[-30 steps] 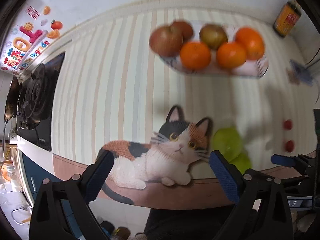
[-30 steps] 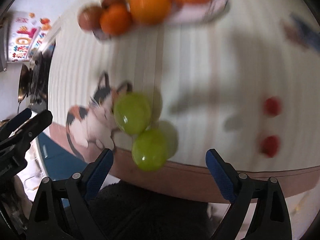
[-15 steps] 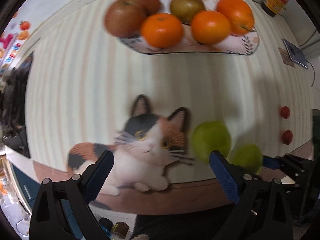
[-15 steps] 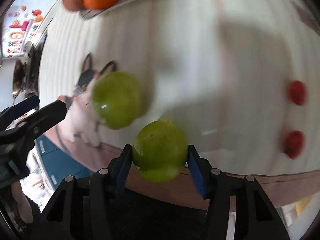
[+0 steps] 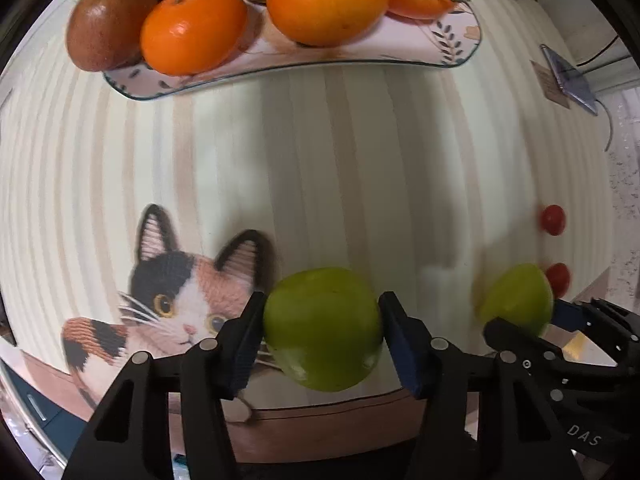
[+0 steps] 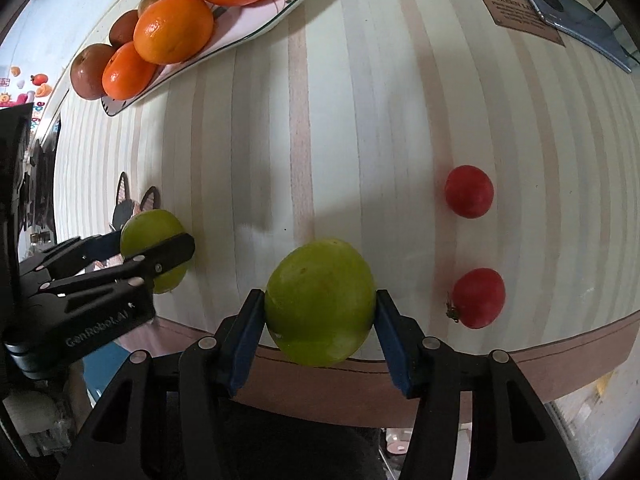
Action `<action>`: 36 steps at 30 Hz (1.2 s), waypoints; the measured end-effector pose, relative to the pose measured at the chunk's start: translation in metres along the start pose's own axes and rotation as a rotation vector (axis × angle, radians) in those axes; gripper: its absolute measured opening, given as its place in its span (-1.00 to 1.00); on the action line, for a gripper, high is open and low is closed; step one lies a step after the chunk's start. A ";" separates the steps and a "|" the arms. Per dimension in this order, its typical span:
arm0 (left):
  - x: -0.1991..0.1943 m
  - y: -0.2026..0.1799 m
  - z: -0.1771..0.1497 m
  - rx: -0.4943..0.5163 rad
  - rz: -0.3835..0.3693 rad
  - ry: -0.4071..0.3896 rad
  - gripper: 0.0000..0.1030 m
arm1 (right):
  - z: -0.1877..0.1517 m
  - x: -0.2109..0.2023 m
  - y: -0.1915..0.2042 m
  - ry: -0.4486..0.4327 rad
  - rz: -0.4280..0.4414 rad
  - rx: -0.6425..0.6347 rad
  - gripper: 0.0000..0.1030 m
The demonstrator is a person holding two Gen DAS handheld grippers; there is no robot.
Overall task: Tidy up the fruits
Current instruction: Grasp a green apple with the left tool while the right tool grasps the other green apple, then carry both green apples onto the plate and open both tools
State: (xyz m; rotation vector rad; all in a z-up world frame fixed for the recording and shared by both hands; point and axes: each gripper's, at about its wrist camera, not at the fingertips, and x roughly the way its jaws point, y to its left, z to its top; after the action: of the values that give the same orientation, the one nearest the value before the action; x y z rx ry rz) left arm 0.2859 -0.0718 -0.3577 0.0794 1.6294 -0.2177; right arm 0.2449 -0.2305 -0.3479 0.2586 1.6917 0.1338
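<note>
Since the earlier frame your left gripper [image 5: 322,334] has dropped and its jaws have just been closing; they now clamp one round green apple [image 5: 323,328] beside the cat picture [image 5: 176,304] on the striped mat [image 5: 320,160]. Your right gripper [image 6: 320,312] clenches the other green apple [image 6: 320,302] near the mat's front edge. Two small red fruits [image 6: 469,191] lie just right of it. Oranges fill the oval patterned plate [image 5: 404,40] at the back.

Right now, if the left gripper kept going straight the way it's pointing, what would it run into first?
The left gripper is already shut on a green apple, its jaws having just closed. It points down at the striped mat, so the apple would probably press into the mat first, beside the cat picture. How much gap remains is unclear.
</note>
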 end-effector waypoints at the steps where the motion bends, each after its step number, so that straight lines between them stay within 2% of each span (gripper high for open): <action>1: -0.001 0.003 0.000 0.000 0.015 -0.011 0.06 | 0.001 0.002 0.003 -0.001 0.000 -0.003 0.11; 7: -0.012 0.038 -0.004 -0.064 0.053 -0.029 0.06 | 0.014 0.009 0.033 -0.029 -0.019 -0.094 0.11; 11: -0.007 0.050 -0.001 -0.101 0.052 -0.017 0.06 | 0.025 0.007 0.044 -0.052 -0.051 -0.132 0.12; 20: 0.003 0.050 0.002 -0.103 0.033 -0.023 0.06 | 0.040 -0.006 0.023 -0.037 0.023 -0.057 0.13; 26: -0.001 0.059 0.004 -0.102 0.012 -0.021 0.06 | 0.041 -0.016 0.020 -0.077 0.013 -0.055 0.11; 28: -0.013 0.062 0.013 -0.098 0.007 -0.029 0.06 | 0.038 -0.025 0.014 -0.105 0.028 -0.029 0.11; 32: -0.044 0.070 0.016 -0.100 -0.027 -0.072 0.06 | 0.054 -0.048 0.006 -0.204 0.101 0.050 0.11; 36: -0.088 0.078 0.043 -0.107 -0.079 -0.135 0.06 | 0.076 -0.062 -0.004 -0.283 0.168 0.138 0.11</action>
State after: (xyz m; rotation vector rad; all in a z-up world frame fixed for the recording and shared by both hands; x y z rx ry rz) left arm 0.3487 0.0039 -0.2802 -0.0795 1.5077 -0.1920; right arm 0.3270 -0.2544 -0.3001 0.5002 1.3985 0.0992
